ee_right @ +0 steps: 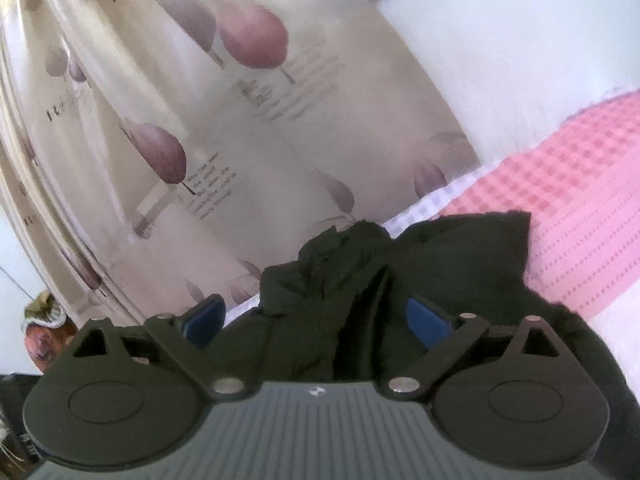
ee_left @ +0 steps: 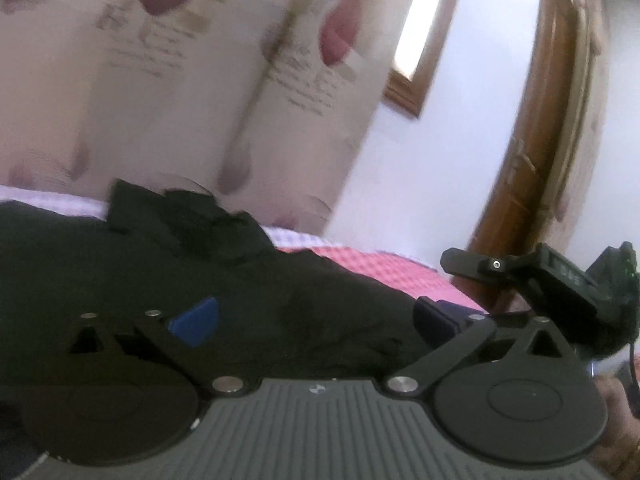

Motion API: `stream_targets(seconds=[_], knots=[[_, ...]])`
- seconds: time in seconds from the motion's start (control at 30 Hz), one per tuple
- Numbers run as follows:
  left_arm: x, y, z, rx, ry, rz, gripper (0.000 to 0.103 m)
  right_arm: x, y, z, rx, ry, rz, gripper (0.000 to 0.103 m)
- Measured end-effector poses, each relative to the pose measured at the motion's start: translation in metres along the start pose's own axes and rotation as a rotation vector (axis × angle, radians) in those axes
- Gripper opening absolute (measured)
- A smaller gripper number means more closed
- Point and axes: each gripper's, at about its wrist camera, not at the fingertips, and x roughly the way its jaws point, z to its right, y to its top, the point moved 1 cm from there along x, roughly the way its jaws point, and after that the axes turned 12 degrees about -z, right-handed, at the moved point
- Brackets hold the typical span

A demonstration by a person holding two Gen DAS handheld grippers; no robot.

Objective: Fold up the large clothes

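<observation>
So I'm working on a black garment [ee_left: 240, 300] that's lying across the bed [ee_left: 384, 268], on the pink checked cover, with the leaf-print curtain [ee_left: 160, 100] hanging at the far side. Both tongs are sitting wide apart and gripping nothing right now. My left gripper [ee_left: 316, 320] is hovering low over the near part of the cloth, blue pads [ee_left: 196, 320] spread, and the fabric is running away from it toward the far left, ending in a rumpled lump near the curtain. My right gripper [ee_right: 316, 320] is pointing at that same bunched-up end, with a raised fold of garment [ee_right: 360, 280] sitting right between its open fingers. In the left view the right tool is showing just off to the right, so the two are close together. I'm guessing the garment's long axis runs near to far, and the right one is better lined up for a pinch. Can't tell which part of the garment that lump is, too blurry.
</observation>
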Motion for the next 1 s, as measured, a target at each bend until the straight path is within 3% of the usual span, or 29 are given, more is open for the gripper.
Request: stream_targets(seconds=[0.1, 0.23, 0.37, 0.43, 0.53, 0.7, 0.9, 0.97, 1.0], knots=[[-0.023, 0.000, -0.025, -0.030, 0.034, 0.059, 0.103, 0.007, 0.010, -0.010, -0.040, -0.028, -0.007, 0.098], [-0.028, -0.002, -0.073, -0.143, 0.087, 0.025, 0.101, 0.030, 0.025, -0.050, -0.131, 0.065, -0.064, 0.099], [-0.022, -0.021, -0.119, -0.371, 0.019, 0.014, 0.100, 0.081, 0.036, -0.122, -0.382, 0.138, -0.188, 0.098], [-0.022, -0.030, -0.128, -0.423, -0.015, 0.030, 0.101, 0.121, 0.039, -0.156, -0.505, 0.183, -0.300, 0.097], [-0.020, -0.033, -0.126, -0.406, -0.004, 0.016, 0.103, 0.180, 0.042, -0.197, -0.653, 0.196, -0.403, 0.098], [-0.020, -0.037, -0.123, -0.393, -0.003, 0.020, 0.103, 0.272, 0.047, -0.239, -0.730, 0.187, -0.540, 0.098], [-0.025, -0.045, -0.130, -0.433, -0.043, 0.039, 0.103, 0.352, 0.011, -0.261, -0.846, 0.137, -0.773, 0.097], [-0.025, -0.044, -0.131, -0.441, -0.051, 0.045, 0.103, 0.367, -0.004, -0.262, -0.858, 0.182, -0.849, 0.076], [-0.025, -0.045, -0.132, -0.447, -0.055, 0.047, 0.103, 0.369, -0.010, -0.262, -0.867, 0.197, -0.868, 0.052]])
